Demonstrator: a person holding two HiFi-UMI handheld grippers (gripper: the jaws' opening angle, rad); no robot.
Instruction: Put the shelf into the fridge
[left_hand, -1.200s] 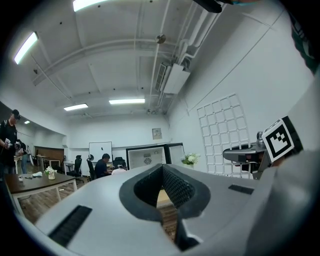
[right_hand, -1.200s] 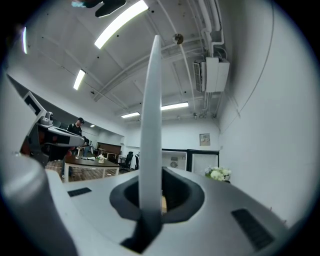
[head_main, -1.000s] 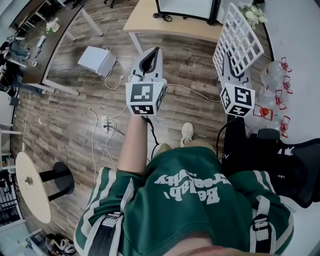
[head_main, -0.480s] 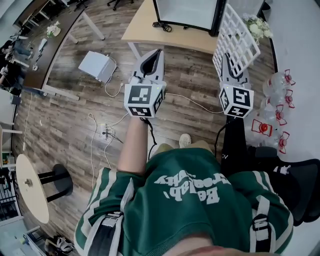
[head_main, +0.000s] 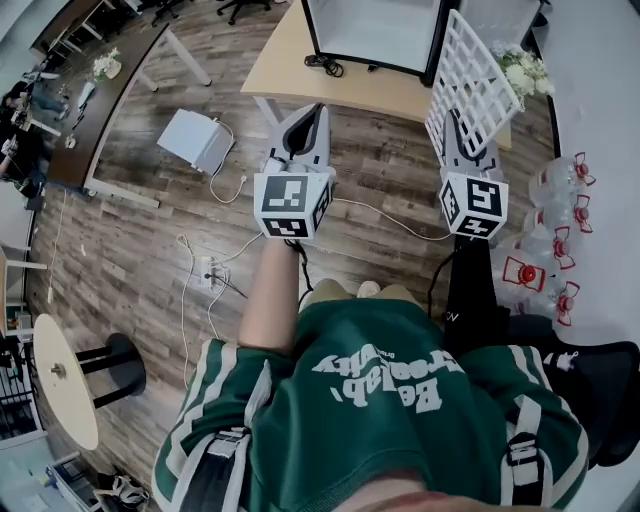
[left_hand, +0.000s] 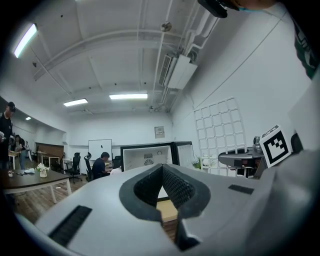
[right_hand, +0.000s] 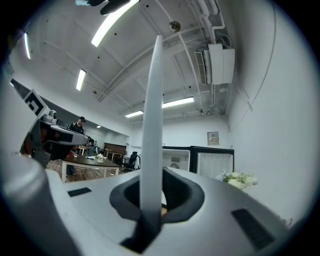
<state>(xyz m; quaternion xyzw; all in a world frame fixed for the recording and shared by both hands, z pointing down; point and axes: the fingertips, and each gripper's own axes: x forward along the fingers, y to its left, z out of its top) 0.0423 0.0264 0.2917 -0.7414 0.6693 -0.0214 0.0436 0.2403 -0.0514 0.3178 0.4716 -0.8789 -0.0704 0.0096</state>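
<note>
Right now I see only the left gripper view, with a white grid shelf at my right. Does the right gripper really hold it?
Observer: Yes. The right gripper view shows the right gripper shut on the edge of the upright shelf.
Operator: Is there anything I could trip on?
Observer: In the head view a white cable runs just ahead of your shoe.
Operator: And on my right?
Observer: Clear bottles with red handles stand there.
</note>
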